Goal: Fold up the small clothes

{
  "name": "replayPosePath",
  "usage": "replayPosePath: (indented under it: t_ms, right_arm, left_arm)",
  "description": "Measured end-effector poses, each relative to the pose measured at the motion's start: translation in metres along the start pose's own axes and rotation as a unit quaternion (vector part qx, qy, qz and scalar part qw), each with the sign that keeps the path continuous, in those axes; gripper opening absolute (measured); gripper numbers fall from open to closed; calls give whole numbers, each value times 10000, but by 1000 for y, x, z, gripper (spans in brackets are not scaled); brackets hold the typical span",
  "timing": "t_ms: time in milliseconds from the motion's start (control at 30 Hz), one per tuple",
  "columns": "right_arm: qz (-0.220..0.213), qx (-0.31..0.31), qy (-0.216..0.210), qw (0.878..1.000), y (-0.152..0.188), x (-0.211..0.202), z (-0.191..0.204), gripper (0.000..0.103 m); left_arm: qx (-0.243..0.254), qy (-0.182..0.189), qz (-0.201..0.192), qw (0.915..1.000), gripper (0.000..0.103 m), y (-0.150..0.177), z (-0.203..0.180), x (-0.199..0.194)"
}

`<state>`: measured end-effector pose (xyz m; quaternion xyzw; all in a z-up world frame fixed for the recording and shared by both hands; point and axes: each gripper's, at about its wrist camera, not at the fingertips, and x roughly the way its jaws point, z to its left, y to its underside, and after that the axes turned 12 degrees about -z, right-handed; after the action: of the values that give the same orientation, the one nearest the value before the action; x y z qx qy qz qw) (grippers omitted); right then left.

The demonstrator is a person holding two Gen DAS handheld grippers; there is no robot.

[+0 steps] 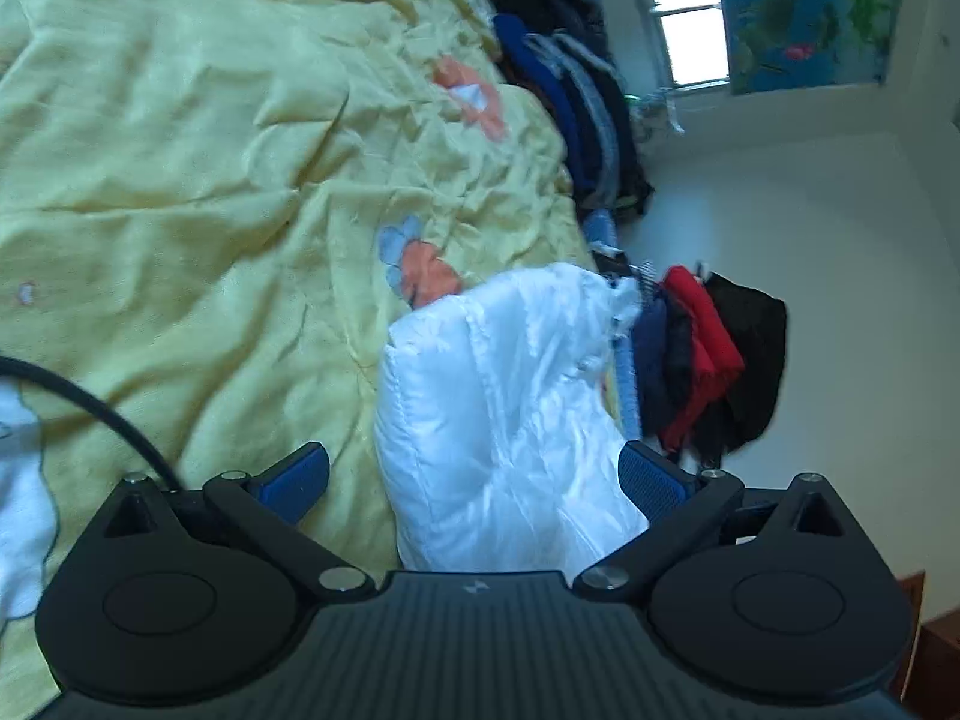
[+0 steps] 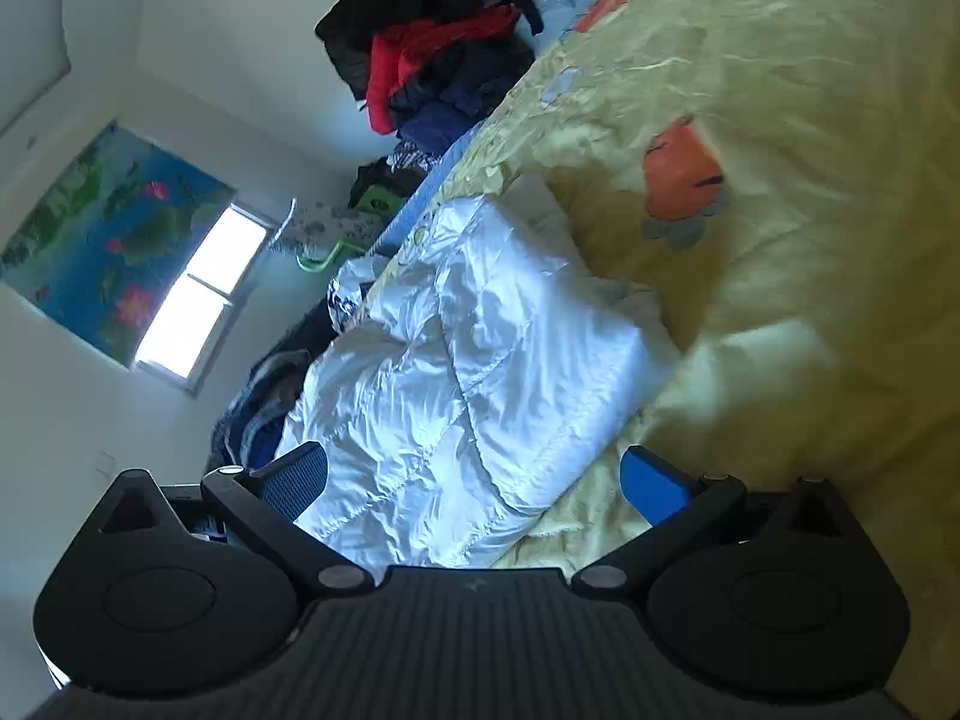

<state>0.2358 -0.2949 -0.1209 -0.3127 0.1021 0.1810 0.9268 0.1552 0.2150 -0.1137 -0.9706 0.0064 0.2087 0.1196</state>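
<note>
A white quilted puffy jacket [image 1: 498, 408] lies bunched on the yellow bedspread [image 1: 180, 180], near the bed's edge. My left gripper [image 1: 474, 477] is open, its blue-padded fingers either side of the jacket's near end, not clamped on it. In the right wrist view the same jacket [image 2: 456, 372] lies folded over on the bedspread [image 2: 780, 120]. My right gripper [image 2: 474, 480] is open too, with the jacket's near edge between its spread fingers.
A pile of dark, red and blue clothes [image 1: 702, 354] lies beyond the bed's edge, also in the right view [image 2: 432, 60]. A window [image 2: 198, 294] and a flowered curtain [image 2: 102, 240] are on the wall. A black cable [image 1: 90, 408] crosses the bedspread at left.
</note>
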Motion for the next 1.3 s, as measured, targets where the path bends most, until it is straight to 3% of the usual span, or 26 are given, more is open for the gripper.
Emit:
replayPosePath:
  t_ms: [167,200,300,333,433,467,567,700,933,1133,1200,1300]
  right_arm:
    - [-103,137,112,9998,-2,13,5,103]
    - [-83,160,75,9998,-3,16,4,103]
    - [-47,53,-47,10000,-1,19,4,103]
    - [-28,-33,-66,10000,-1,21,5,103]
    - [63,-227,-5,9997,0,27,10,103]
    - [75,-192,16,9998,-1,28,11,103]
    - [78,309,36,9995,-5,29,3,83]
    - [317,626,72,9975,-2,38,-12,22]
    - [124,427,-283,9986,-8,22,2,18]
    - [163,392,-877,9952,-4,-54,5,18]
    - [253,503,-973,9937,9,-85,-7,18]
    - [517,635,-668,9944,33,-102,-31,18]
  left_arm:
    - [101,150,51,9998,103,-2,-13,18]
    - [229,292,63,9993,103,-1,-16,20]
    - [603,244,105,9978,101,6,-21,27]
    - [730,159,96,9972,91,8,-21,28]
    - [1295,-576,258,9896,31,14,-28,43]
    - [1230,-582,270,9903,32,14,-28,45]
    - [1227,-636,299,9899,30,13,-30,44]
    - [1496,-546,292,9868,18,14,-40,41]
    - [1923,-180,51,9812,8,10,-68,7]
    - [1796,243,87,9834,8,5,-51,-77]
    - [1824,148,130,9830,8,7,-28,-95]
    - [1750,-362,344,9833,8,10,9,-86]
